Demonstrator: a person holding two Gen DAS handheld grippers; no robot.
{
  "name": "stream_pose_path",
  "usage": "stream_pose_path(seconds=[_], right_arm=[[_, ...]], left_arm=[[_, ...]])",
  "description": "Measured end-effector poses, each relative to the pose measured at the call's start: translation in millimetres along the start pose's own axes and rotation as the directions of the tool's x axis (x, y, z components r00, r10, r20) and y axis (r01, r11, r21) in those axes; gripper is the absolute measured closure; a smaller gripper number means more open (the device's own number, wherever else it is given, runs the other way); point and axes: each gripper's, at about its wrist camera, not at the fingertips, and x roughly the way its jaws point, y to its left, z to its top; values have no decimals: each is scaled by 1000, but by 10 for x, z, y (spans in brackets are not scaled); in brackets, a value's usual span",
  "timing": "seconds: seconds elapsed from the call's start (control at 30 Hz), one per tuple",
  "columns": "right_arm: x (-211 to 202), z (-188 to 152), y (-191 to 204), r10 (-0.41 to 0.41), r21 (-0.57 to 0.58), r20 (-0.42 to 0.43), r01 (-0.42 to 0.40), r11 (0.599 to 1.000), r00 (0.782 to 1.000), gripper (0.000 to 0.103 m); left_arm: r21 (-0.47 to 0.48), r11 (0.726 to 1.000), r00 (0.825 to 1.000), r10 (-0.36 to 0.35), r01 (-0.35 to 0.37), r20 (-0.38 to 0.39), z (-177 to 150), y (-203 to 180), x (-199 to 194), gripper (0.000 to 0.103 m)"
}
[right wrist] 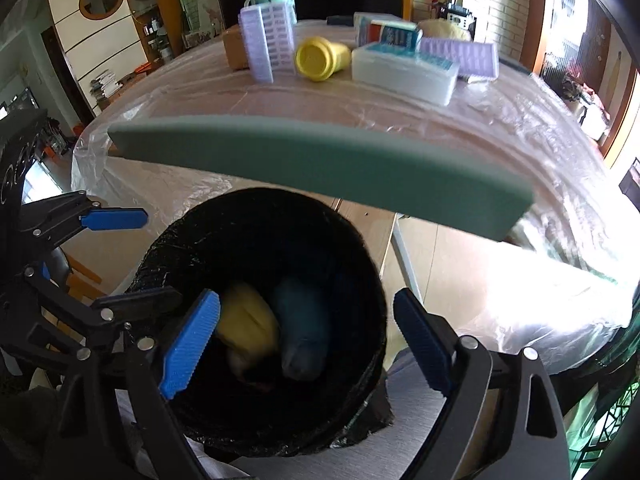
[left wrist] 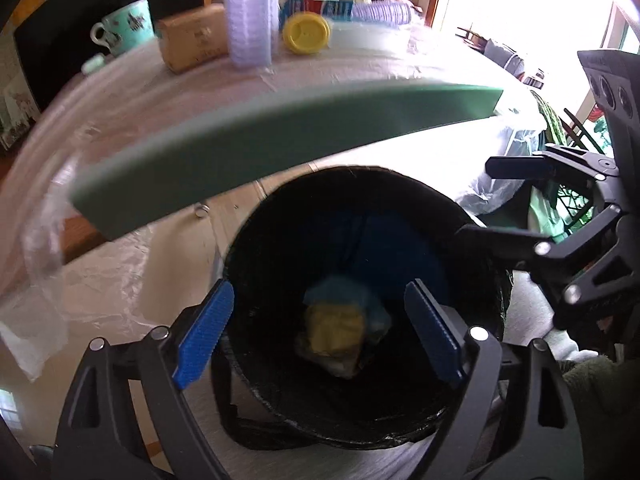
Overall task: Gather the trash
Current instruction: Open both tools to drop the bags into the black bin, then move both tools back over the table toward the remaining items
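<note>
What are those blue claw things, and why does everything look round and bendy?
The blue things are the fingers of two grabber tools. A person holds one in each hand, and each tool has a small camera that looks out along its fingers. The lens is very wide, so straight things look curved.

One picture comes from the left gripper, the other from the right gripper. Both are open and hold nothing. Each can see the other at the side.

Below them is a black trash bin with yellow and blue trash at the bottom.

A long green foam strip shows above the bin; I cannot tell what holds it up.

Behind is a table under clear plastic, with a yellow cup on its side, purple trays, boxes and a mug.
</note>
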Motion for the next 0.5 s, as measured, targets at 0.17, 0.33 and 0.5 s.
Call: stream_pose_path(seconds=[0.17,0.33,0.5], right_arm=[[-567,145,-100,-37,6,153,37,999,987,15],[-1373,373,-238,-122,80,522,94,992,844,4],[-1345,741,-641,-188,247,543,58,967,818,4]], left_arm=[[-27,999,990,-37,41,133,109,64,-509,14],[-121,991,883,8,55,470,423,328,-1310,1],[-192,976,890,0,98,456,817,622,-1249,1]])
